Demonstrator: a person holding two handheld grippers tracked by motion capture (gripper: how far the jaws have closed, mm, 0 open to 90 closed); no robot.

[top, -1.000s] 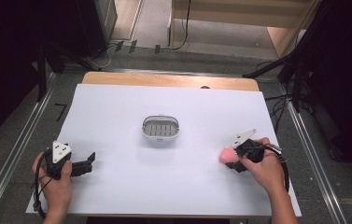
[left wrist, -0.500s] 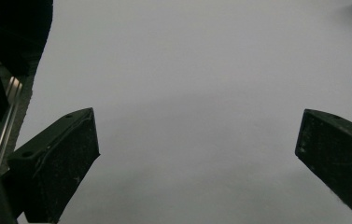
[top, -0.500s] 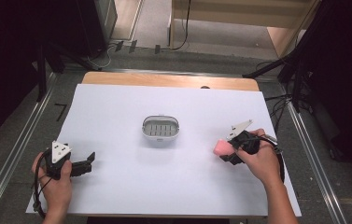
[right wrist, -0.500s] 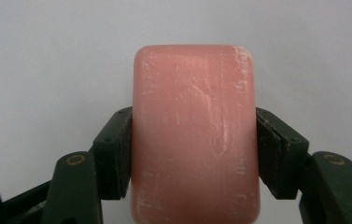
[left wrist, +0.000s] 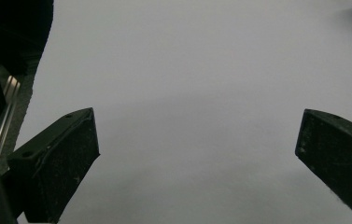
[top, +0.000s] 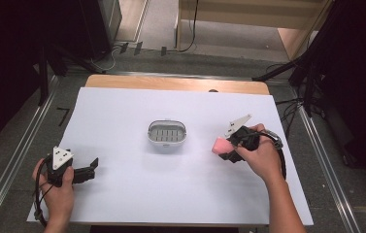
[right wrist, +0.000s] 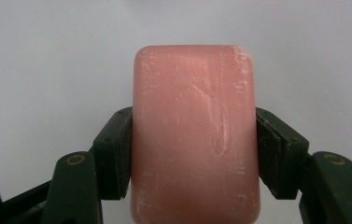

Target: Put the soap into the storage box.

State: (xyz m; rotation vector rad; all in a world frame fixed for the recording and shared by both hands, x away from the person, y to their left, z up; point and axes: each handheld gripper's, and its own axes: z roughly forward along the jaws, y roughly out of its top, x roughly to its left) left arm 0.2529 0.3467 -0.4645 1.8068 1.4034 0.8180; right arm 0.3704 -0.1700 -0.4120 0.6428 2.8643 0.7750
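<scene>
The right gripper clamps a pink soap bar by its long sides, just right of the soap dish. Slick soap could squirt free under pressure. Far left of the dish, the left gripper rests wide open, empty.

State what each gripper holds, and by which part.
The right gripper clamps a pink soap bar across its two long sides, around mid-length. The left gripper holds nothing; its jaws stand wide open over the white sheet.
</scene>
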